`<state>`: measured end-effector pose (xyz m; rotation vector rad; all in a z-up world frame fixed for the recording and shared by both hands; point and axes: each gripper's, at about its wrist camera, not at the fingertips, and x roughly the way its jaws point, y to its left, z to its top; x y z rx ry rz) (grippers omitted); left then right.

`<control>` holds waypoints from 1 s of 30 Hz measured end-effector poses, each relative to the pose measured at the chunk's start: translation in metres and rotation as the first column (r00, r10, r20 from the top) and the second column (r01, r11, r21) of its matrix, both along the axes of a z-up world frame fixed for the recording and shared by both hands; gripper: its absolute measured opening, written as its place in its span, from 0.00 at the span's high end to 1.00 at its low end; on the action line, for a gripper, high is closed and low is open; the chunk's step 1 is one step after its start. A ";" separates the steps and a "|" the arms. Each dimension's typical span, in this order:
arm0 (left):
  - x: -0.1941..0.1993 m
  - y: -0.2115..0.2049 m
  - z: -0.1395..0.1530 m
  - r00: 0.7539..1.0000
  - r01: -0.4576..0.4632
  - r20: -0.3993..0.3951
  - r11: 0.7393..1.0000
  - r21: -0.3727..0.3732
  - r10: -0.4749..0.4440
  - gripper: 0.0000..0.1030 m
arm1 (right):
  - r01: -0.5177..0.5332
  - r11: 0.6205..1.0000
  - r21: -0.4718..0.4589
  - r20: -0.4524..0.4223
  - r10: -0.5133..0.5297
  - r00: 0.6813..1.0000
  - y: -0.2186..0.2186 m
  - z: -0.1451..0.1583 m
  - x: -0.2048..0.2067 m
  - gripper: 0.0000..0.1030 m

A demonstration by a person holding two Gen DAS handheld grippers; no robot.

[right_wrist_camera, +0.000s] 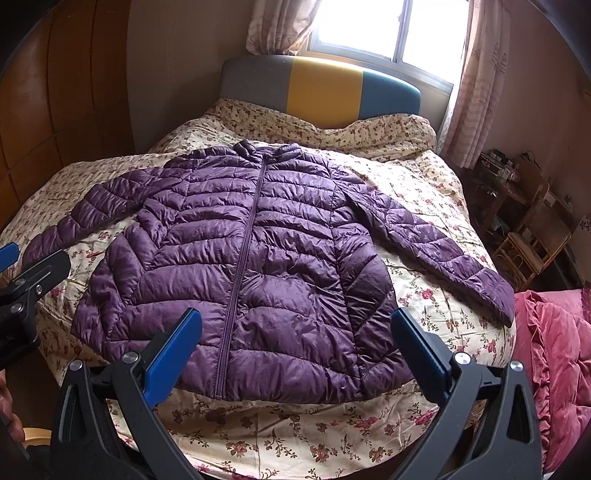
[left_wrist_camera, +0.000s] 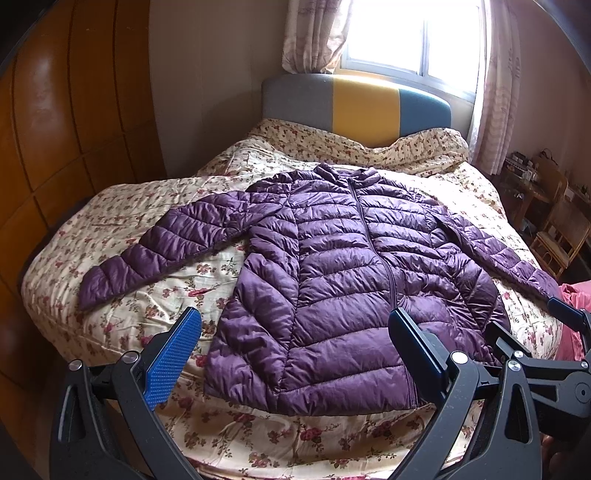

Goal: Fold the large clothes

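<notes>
A purple quilted puffer jacket lies flat and zipped, front up, on the floral bed cover, both sleeves spread out; it also shows in the right wrist view. My left gripper is open and empty, above the jacket's lower left hem. My right gripper is open and empty, above the lower hem right of the zip. Part of the right gripper shows at the left view's right edge, near the right cuff. Part of the left gripper shows at the right view's left edge, near the left cuff.
A grey, yellow and blue headboard stands under a curtained window. A wooden wardrobe is on the left. A pink quilt lies at the bed's right. Wicker chairs and a cluttered table stand at the far right.
</notes>
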<state>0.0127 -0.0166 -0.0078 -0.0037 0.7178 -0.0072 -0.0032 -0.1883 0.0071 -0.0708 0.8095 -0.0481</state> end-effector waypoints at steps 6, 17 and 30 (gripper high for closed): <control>0.012 0.000 -0.005 1.000 0.005 -0.021 1.000 0.003 -0.005 0.03 | 0.029 0.999 0.015 -0.012 -0.029 1.000 -0.010 -0.006 0.012 0.02; 0.043 -0.005 -0.020 0.997 0.013 -0.070 1.000 0.009 -0.012 0.03 | 0.090 0.996 0.028 -0.062 -0.088 0.994 -0.034 -0.022 0.047 0.02; 0.101 -0.019 -0.037 0.994 0.051 -0.102 0.999 0.004 -0.050 0.03 | 0.203 0.979 0.021 -0.113 -0.199 0.973 -0.089 -0.053 0.094 0.02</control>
